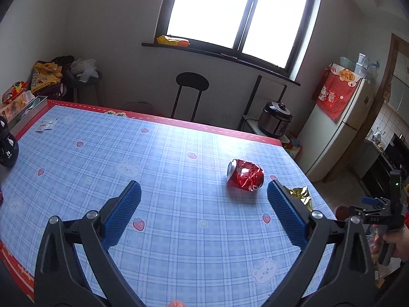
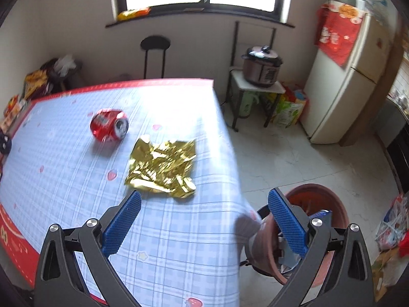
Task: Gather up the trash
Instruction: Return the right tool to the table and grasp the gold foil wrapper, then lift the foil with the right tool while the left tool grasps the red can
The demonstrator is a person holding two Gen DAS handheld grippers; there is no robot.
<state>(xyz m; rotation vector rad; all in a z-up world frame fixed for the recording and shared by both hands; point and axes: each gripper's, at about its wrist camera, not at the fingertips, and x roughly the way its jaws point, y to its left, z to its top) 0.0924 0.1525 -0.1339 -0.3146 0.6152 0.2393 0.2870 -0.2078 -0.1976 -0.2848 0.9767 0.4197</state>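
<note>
A crushed red soda can [image 1: 245,175] lies on its side on the blue checked tablecloth [image 1: 158,168], just ahead and right of my open, empty left gripper [image 1: 204,192]. It also shows in the right wrist view [image 2: 109,125]. A crumpled gold foil wrapper [image 2: 161,168] lies near the table's right edge, just ahead of my open, empty right gripper [image 2: 204,200]; its tip peeks past my left gripper's right finger [image 1: 301,195]. A brown round bin [image 2: 304,230] stands on the floor beside the table, holding some trash.
A black object [image 1: 7,145] and a small paper [image 1: 46,125] lie at the table's left. A black stool [image 1: 191,87], a rice cooker [image 2: 262,67] on a stand and a white fridge [image 2: 342,76] stand beyond. Bags lie on the floor [image 2: 391,227].
</note>
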